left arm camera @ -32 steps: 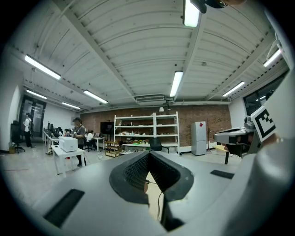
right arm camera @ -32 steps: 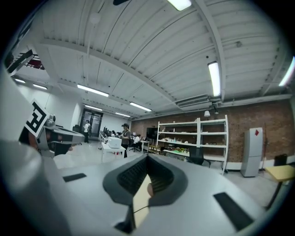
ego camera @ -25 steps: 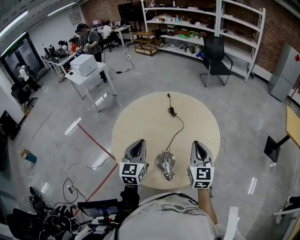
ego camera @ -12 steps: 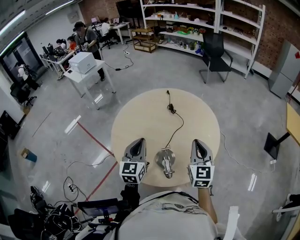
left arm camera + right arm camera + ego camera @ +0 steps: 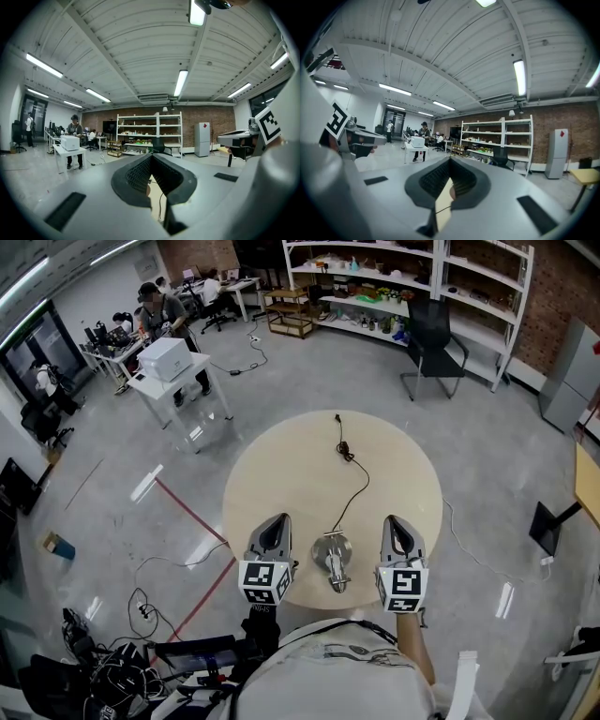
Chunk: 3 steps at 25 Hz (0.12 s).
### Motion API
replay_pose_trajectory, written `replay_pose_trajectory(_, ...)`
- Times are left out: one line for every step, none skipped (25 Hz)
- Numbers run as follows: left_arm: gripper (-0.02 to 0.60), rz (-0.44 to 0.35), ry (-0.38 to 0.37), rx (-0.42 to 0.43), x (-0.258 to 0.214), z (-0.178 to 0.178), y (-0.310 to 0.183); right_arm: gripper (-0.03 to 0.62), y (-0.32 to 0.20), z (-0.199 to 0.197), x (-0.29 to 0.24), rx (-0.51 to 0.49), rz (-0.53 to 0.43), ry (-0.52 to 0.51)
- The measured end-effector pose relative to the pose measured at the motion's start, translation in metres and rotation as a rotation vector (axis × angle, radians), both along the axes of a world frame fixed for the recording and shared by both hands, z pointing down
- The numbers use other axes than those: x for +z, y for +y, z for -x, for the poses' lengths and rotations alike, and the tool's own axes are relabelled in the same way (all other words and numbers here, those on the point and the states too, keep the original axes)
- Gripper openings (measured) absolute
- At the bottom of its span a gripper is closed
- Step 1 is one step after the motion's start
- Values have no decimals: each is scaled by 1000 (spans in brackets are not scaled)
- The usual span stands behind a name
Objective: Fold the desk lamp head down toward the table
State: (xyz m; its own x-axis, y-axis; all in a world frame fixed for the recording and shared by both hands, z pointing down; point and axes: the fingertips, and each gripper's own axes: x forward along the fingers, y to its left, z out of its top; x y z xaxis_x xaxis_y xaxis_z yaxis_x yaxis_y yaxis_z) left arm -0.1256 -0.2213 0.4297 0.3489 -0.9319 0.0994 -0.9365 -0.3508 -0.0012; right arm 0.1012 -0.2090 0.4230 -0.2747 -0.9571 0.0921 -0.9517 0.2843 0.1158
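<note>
The desk lamp (image 5: 331, 563) stands at the near rim of the round counter (image 5: 281, 474), between the two grippers and touching neither. From the head view it is seen almost straight from above. That makes it a small silvery shape, and how its head and arm are angled cannot be made out. Its dark cable (image 5: 353, 495) runs away across the counter, kinks, and ends close to the far rim.

The left gripper (image 5: 272, 527) and the right gripper (image 5: 394, 525) are held over the near rim on either side of the lamp. The jaws of each are clenched with nothing between them. In both gripper views the gripper's own grey body fills the lower half. It leaves only a thin slit of counter below the jaws, with a thread of cable in it. The person's chest cuts off the nearest rim.

Most of the counter is bare. Open grey floor (image 5: 187, 446) surrounds it.
</note>
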Motion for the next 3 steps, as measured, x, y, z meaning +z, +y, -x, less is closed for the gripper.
replay_pose_trajectory(0,0,0,-1,0,1,0,5,0,1,0,0,0,1)
replay_pose_trajectory(0,1,1,-2,1,2,0,5,0,2,1,1,1,2)
replay_pose_trajectory(0,1,1,-3,1,3,0,5,-1,3,1,1,2,3)
